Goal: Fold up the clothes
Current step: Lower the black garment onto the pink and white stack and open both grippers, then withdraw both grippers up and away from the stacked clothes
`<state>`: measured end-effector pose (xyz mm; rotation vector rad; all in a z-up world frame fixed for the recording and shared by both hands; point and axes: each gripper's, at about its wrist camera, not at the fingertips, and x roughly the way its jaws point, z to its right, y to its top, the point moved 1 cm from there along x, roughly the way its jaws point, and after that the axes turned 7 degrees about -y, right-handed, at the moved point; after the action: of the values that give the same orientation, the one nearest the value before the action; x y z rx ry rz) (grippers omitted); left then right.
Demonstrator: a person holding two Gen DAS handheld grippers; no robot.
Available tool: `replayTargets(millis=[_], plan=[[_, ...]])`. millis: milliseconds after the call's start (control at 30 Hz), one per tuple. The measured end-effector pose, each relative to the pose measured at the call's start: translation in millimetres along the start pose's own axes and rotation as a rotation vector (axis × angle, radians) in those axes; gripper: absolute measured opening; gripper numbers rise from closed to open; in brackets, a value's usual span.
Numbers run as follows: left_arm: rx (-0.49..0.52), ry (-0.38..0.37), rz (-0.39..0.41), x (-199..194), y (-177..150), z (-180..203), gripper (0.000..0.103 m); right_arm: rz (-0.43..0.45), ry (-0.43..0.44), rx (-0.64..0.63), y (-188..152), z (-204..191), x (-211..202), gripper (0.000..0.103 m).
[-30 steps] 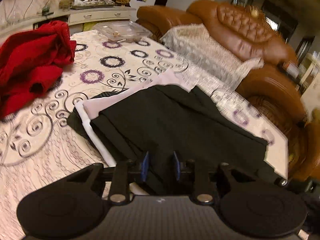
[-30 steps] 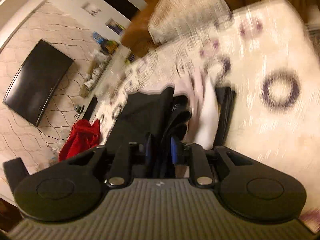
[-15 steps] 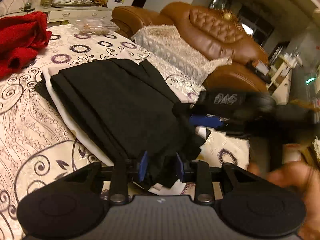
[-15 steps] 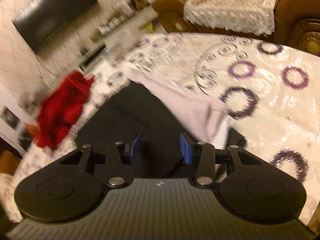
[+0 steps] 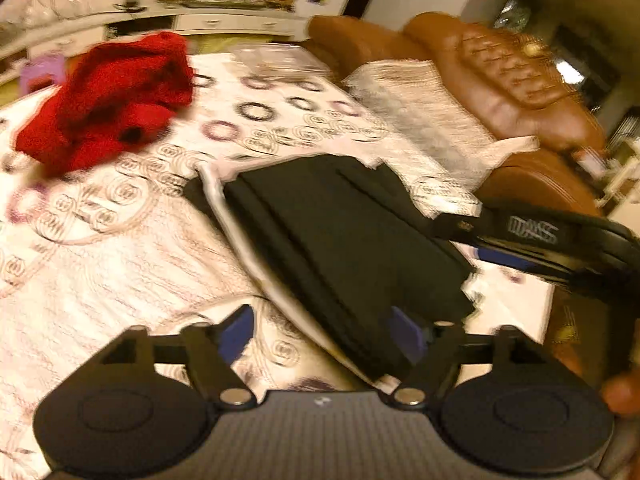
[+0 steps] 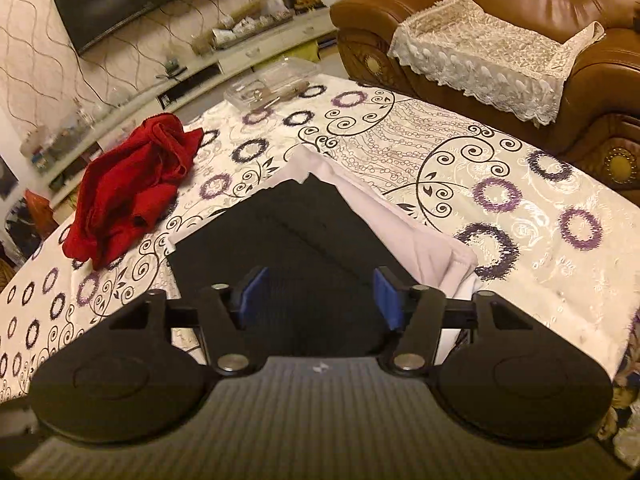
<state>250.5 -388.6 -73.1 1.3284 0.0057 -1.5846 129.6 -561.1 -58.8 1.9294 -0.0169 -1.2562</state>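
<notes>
Right wrist view first: our right tool hangs just above the near edge of the black garment, blue pads spread wide, nothing between them. That black piece lies flat in a tidy rectangle on top of a pale pink garment, which peeks out along the right side. From the left wrist view our left tool is spread wide too, empty, low over the near corner of the same black garment, with a white edge showing beneath it. The right tool's body reaches in from the right.

We judge this stack folded and let go of. Whether more folds are due on it, we can't say.

Further out on the patterned surface, a crumpled red garment sits well apart to the left, unfolded; if it's next, we'd need to reach across and spread it flat. Beyond it a clear plastic tray stands near the far edge. Nothing lies between the stack and the red heap. Behind, a brown sofa with a lace cover.
</notes>
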Motion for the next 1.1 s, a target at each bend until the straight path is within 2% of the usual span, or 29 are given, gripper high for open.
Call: replayTargets(millis=[67,133,267,467,667,1100], plan=[[-0.008,0.059,-0.012,-6,13,-3,0.094,-0.01,-0.049,-0.006,4,-10,-5,0.072],[-0.016,0.117,-0.025,-12,27,-5,0.103,-0.025,-0.106,-0.022,6,-19,-9,0.074],[-0.023,0.209,-0.061,-22,45,-7,0.103,-0.036,-0.096,-0.01,2,-26,-20,0.077],[-0.019,0.211,-0.102,-29,42,-2,0.103,-0.115,-0.152,-0.038,-1,-37,-28,0.081],[-0.041,0.212,-0.118,-43,35,-4,0.103,-0.116,-0.165,-0.033,-10,-43,-41,0.081],[-0.003,0.25,-0.1,-78,6,1,0.103,-0.13,-0.172,-0.049,-38,-53,-69,0.081]])
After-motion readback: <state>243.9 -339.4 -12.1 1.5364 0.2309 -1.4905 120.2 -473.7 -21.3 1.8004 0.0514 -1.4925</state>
